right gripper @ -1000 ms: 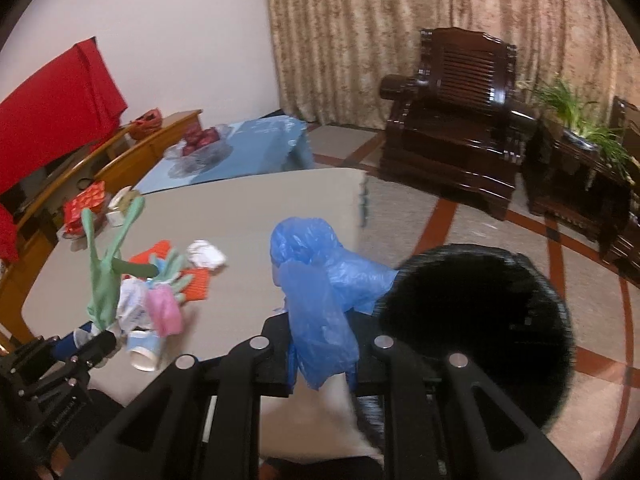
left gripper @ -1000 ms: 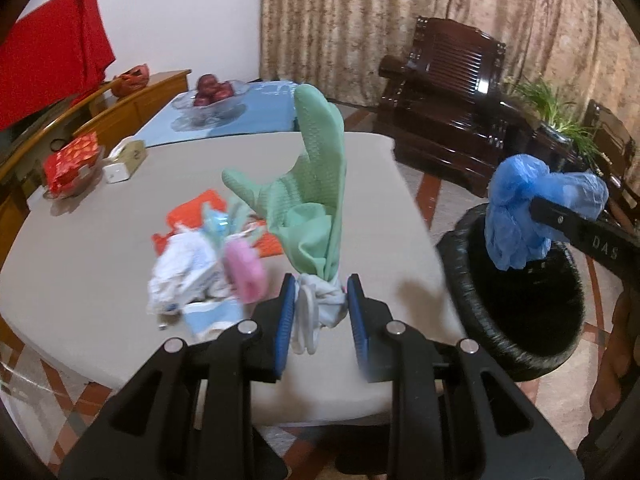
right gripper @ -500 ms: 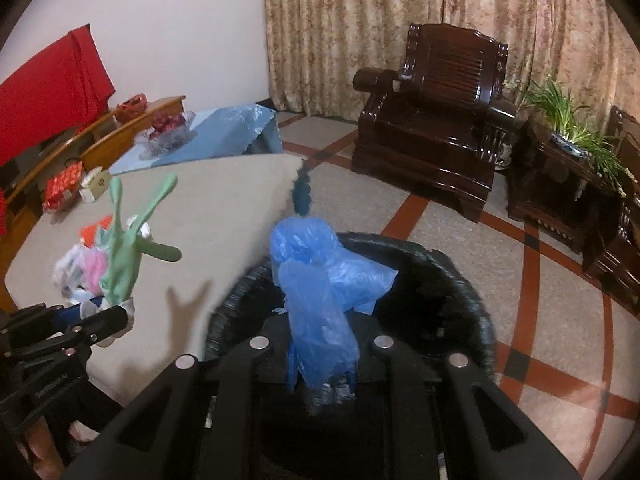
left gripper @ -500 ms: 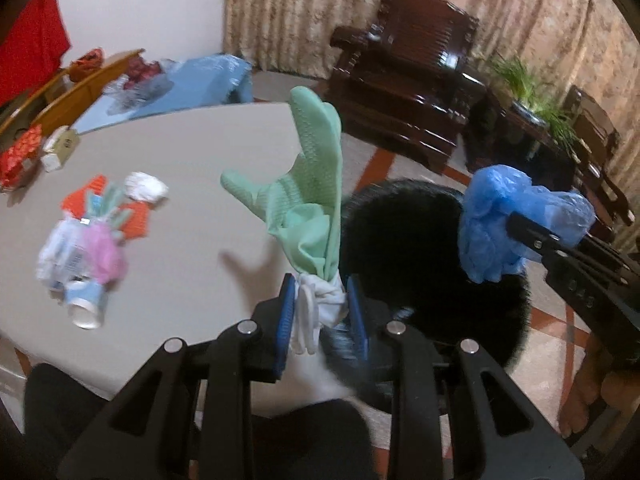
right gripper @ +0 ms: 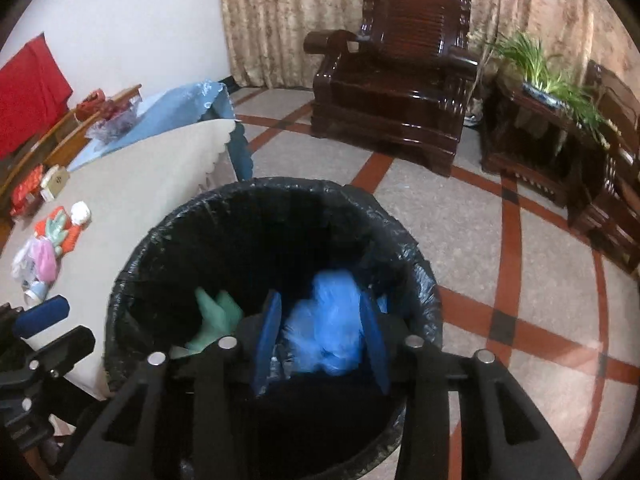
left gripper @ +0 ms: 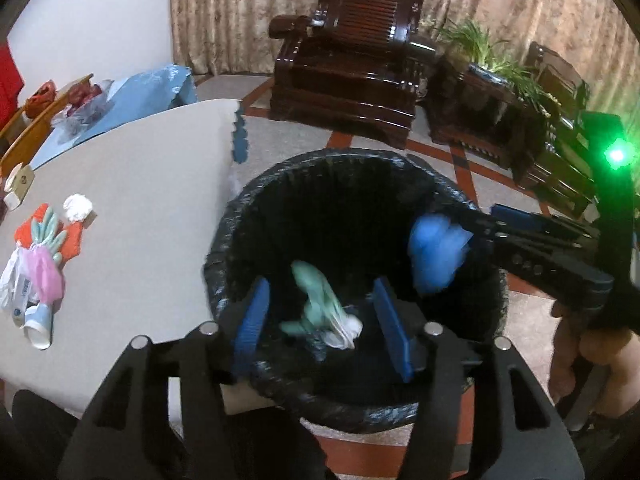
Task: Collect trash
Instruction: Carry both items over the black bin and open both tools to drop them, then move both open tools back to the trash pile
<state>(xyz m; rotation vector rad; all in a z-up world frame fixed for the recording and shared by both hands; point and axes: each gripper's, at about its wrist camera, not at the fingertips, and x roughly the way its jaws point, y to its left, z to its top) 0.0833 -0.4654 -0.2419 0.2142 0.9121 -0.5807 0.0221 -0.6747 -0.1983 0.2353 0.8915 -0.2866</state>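
You are at the dropping step: both things hang over the big black bin (left gripper: 360, 400) that stands on the floor just beside the worktop (left gripper: 140, 200). Your left hand-held gripper (left gripper: 320, 320) has its fingers spread wide and grips nothing. The green glove (left gripper: 316, 304) looks blurry between them, so I think it is falling into the bin. Your right hand-held gripper (right gripper: 320, 344) is spread wide too, and the blue plastic bag (right gripper: 328, 332) sits loose between its fingers, blurry, inside the bin's rim. I cannot tell if the bag still touches a finger.

Next, I think you need to go back to the worktop, where a small pile of trash (left gripper: 36, 276) waits: a white paper ball, pink and white scraps, a little cup on its side
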